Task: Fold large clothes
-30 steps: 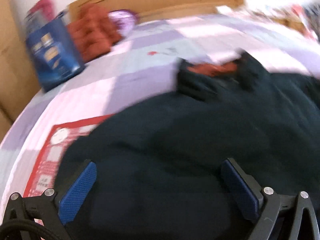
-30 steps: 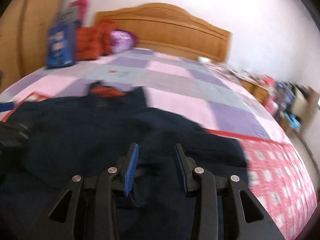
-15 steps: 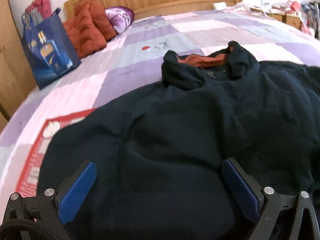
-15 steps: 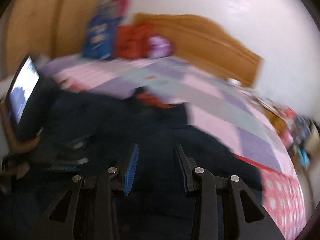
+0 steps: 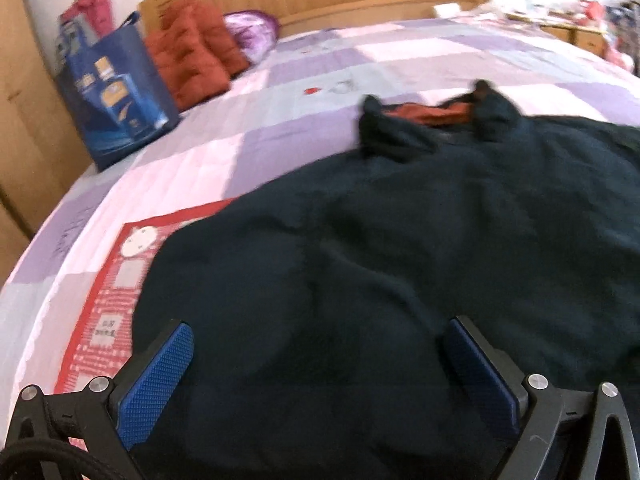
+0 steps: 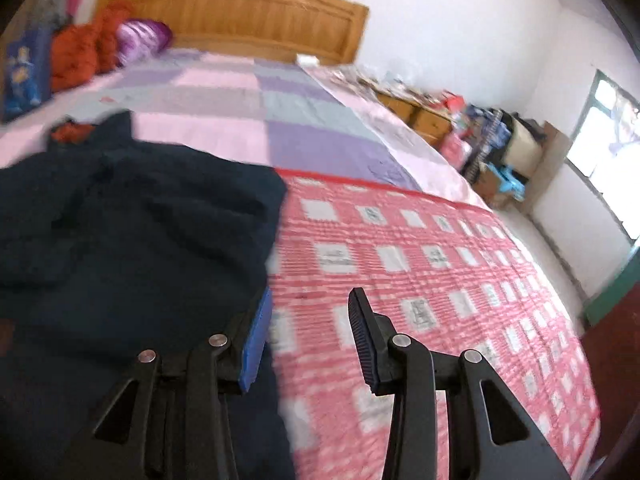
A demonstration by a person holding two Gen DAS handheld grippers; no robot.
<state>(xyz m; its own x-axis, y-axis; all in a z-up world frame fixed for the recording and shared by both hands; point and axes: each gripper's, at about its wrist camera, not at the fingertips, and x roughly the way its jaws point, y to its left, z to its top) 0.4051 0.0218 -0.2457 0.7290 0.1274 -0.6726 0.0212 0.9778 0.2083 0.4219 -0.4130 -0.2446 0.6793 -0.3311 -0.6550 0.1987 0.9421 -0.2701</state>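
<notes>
A large dark navy jacket (image 5: 400,248) with a rust-red collar lining (image 5: 432,112) lies spread on the bed. My left gripper (image 5: 316,344) is wide open just above its near part, with nothing between the pads. In the right wrist view the jacket (image 6: 132,240) fills the left side. My right gripper (image 6: 310,316) is open and empty, over the jacket's right edge and the red checked blanket (image 6: 420,264).
The bed has a purple and pink patchwork quilt (image 5: 280,92) and a wooden headboard (image 6: 240,12). A blue bag (image 5: 112,92), red cushions (image 5: 196,52) and a purple pillow (image 5: 252,32) sit at the head. Cluttered drawers (image 6: 432,116) stand along the right wall.
The right gripper has swung to the right, from over the jacket's middle to its right edge. The left gripper has shifted only slightly and stays wide open.
</notes>
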